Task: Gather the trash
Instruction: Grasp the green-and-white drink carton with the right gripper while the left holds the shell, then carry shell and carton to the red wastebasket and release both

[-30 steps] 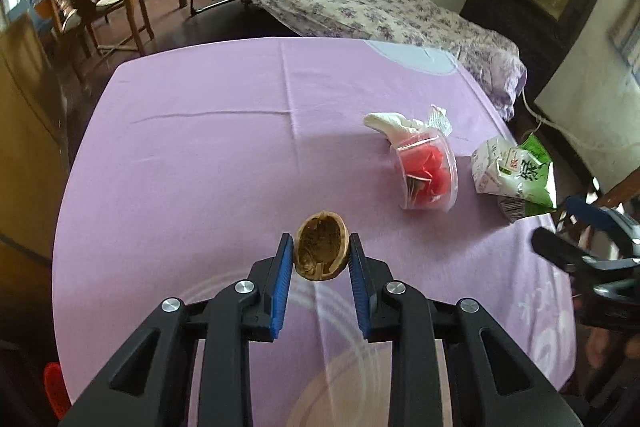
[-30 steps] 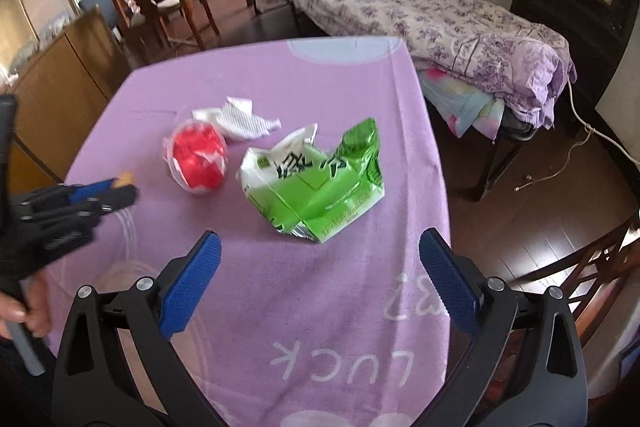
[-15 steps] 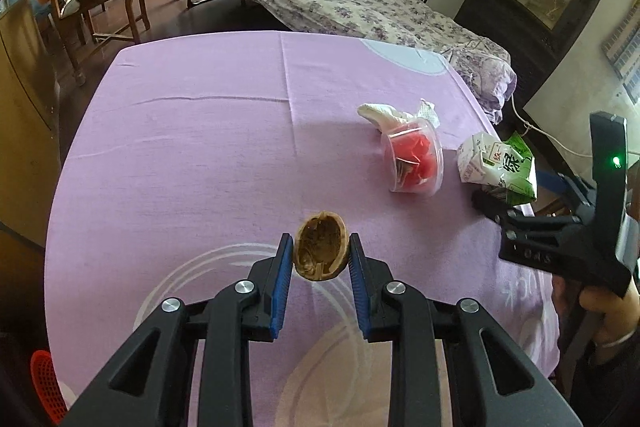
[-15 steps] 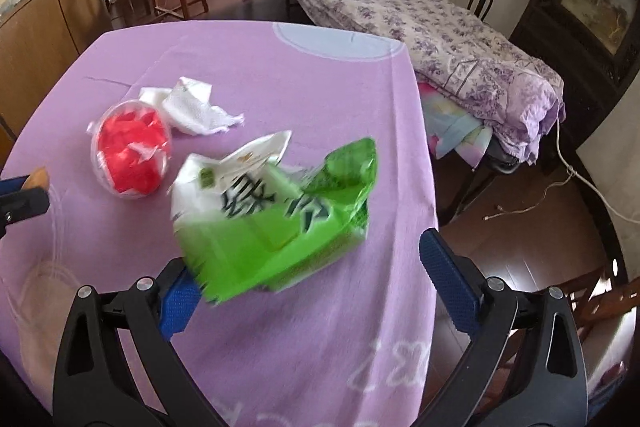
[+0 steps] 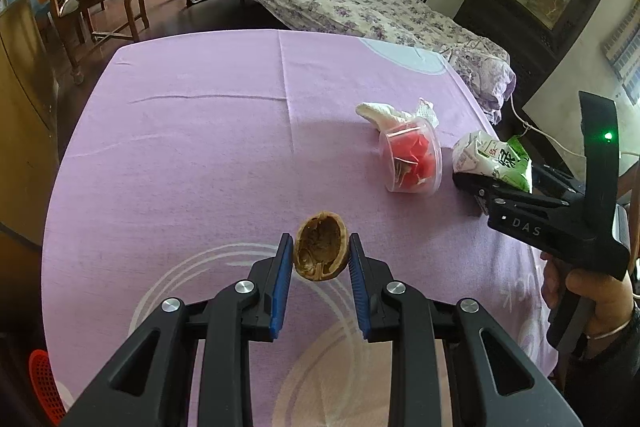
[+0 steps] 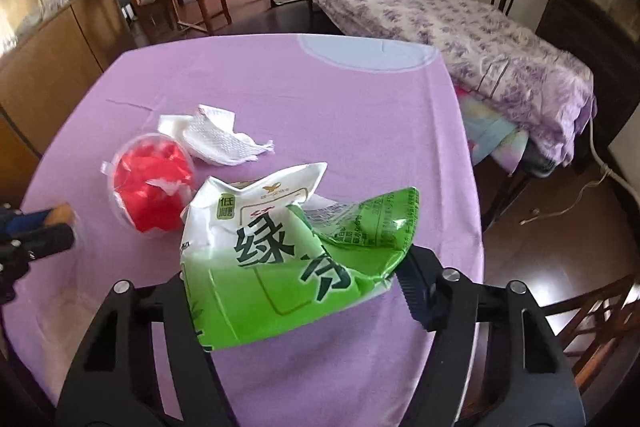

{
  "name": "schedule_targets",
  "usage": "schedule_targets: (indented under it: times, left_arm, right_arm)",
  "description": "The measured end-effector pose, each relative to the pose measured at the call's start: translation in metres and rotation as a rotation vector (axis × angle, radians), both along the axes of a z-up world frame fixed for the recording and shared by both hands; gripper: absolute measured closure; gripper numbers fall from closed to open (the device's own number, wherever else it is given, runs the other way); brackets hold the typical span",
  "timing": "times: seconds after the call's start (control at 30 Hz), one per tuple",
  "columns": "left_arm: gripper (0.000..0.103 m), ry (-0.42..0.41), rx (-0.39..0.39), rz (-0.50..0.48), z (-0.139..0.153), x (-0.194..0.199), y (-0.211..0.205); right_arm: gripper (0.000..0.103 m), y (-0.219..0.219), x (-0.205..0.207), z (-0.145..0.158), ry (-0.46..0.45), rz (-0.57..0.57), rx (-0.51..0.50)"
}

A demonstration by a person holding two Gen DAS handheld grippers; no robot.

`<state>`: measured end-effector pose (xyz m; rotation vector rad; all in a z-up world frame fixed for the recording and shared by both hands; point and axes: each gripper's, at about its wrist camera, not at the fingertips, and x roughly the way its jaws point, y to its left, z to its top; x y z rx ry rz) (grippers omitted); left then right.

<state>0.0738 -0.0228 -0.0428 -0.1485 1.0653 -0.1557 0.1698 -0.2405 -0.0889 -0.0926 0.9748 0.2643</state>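
The left gripper is closed on a walnut shell half, its two blue pads pressed to the shell's left and right sides, the hollow brown inside facing the camera; the shell hangs above the near part of the purple tablecloth, over a pale ring pattern printed on the cloth. To the right in the left wrist view, a clear plastic cup stuffed with red scraps lies tipped on its side, and a crumpled white tissue sits just behind it, touching or nearly touching its rim. The right gripper has a green and white snack bag between its fingers: the bag fills the gap between them, its right edge meets the blue pad on the right finger, and its left part hides the left pad, so the fingers appear to be clamped on it, holding it above the cloth. From the right wrist view the cup lies just left of and behind the bag, with the tissue beyond it. From the left wrist view the bag shows at the tip of the right gripper, near the table's right edge, just right of the cup. A bed with a floral cover stands beyond the table.
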Motion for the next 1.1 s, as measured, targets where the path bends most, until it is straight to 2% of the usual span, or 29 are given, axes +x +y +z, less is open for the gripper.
schedule_targets:
  times: [0.1,0.23,0.67,0.9,1.1]
  left_arm:
    - [0.075,-0.003,-0.007,0.013,0.002,0.0,0.003]
    - [0.075,-0.009,-0.019,0.025,0.005,-0.002,0.008]
    - [0.075,-0.023,-0.069,0.051,0.013,-0.014,0.02]
    - [0.075,-0.037,-0.076,0.059,0.023,-0.03,0.028]
    - [0.075,-0.071,-0.052,0.062,0.041,-0.062,0.047]
  right_arm:
    - [0.047,0.001,-0.004,0.006,0.0,0.005,0.033]
    - [0.069,-0.002,-0.008,0.01,0.006,-0.001,0.065]
    - [0.069,-0.009,-0.04,0.035,-0.008,-0.02,0.181]
    - [0.069,0.014,-0.066,0.044,-0.007,0.023,0.172]
    - [0.069,0.035,-0.1,0.049,0.028,0.065,0.196]
